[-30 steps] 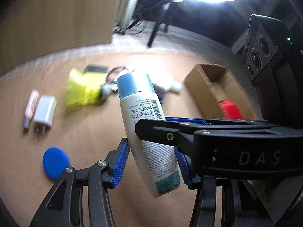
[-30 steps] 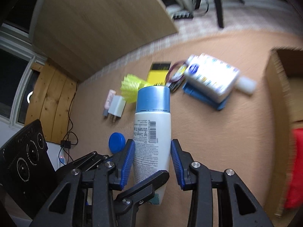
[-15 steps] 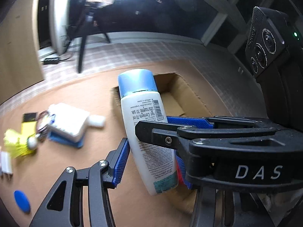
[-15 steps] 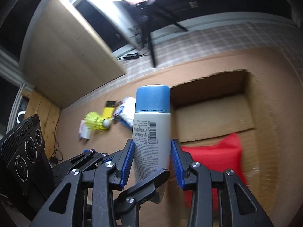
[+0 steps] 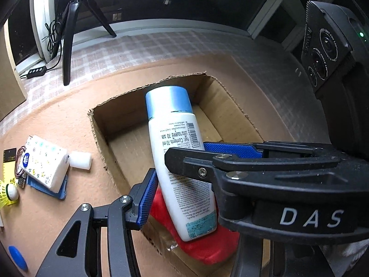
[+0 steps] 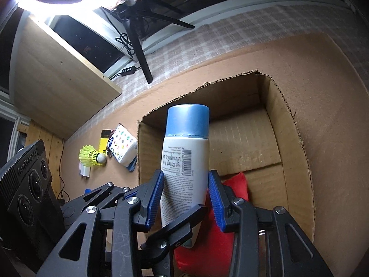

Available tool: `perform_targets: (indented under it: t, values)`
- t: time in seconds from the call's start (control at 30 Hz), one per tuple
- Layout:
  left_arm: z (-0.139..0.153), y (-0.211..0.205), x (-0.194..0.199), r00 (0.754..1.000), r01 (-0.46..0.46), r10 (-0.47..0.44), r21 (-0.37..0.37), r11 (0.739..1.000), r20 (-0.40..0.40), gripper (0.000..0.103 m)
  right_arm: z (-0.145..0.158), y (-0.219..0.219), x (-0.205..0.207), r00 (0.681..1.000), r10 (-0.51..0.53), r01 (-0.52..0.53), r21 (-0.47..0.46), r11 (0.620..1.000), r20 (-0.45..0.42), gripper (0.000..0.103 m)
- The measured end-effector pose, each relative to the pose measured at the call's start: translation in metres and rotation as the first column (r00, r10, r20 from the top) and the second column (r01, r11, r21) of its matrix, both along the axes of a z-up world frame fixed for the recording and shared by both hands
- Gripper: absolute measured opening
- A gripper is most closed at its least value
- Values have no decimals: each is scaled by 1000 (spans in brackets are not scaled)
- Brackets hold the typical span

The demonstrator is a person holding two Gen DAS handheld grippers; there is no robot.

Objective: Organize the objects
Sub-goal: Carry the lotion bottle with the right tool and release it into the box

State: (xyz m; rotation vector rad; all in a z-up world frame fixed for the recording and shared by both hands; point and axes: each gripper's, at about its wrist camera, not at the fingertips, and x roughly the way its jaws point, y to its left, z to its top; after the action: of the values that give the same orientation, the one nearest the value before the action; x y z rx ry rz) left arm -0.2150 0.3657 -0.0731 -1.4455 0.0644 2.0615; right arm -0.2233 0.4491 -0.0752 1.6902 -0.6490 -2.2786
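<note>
A white bottle with a blue cap [image 5: 175, 138] [image 6: 186, 152] hangs tilted over the open cardboard box [image 5: 99, 133] [image 6: 297, 152]. My left gripper [image 5: 182, 184] is shut on its lower half; the left blue pad presses the bottle, and the right pad is hidden behind the other gripper. My right gripper [image 6: 186, 184] clamps the bottle's sides with both blue pads and shows side-on in the left wrist view [image 5: 186, 152]. One left finger [image 6: 175, 226] crosses the bottle's base. A red pouch [image 5: 207, 247] [image 6: 235, 184] lies in the box's near end, below the bottle.
Left of the box on the brown mat lie a white patterned pack [image 5: 43, 164] on a blue item, a white cylinder [image 5: 79, 160], a yellow shuttlecock [image 6: 90, 157], a white charger [image 6: 85, 172] and a blue disc [image 5: 17, 257]. A tripod [image 5: 69, 34] and a wooden panel [image 6: 57, 80] stand behind.
Both grippers have carried the bottle to the right, from above the loose items to above the cardboard box. The grip on the bottle looks the same.
</note>
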Motion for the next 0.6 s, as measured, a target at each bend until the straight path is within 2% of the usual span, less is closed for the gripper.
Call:
perform_targets:
  t: [0.33, 0.47, 0.6]
  values:
    - [-7, 1, -4, 1000, -5, 5, -15, 1000, 4, 53, -8, 8, -4, 1000, -26, 26, 15, 1000, 13, 38]
    - [2, -7, 2, 1000, -4, 4, -8, 1000, -11, 64, -4, 14, 1, 999, -49, 49, 21, 999, 2, 43]
    - [19, -21, 10, 999, -8, 7, 0, 1000, -48, 64, 5, 16, 9, 997, -70, 70, 33, 997, -25, 44]
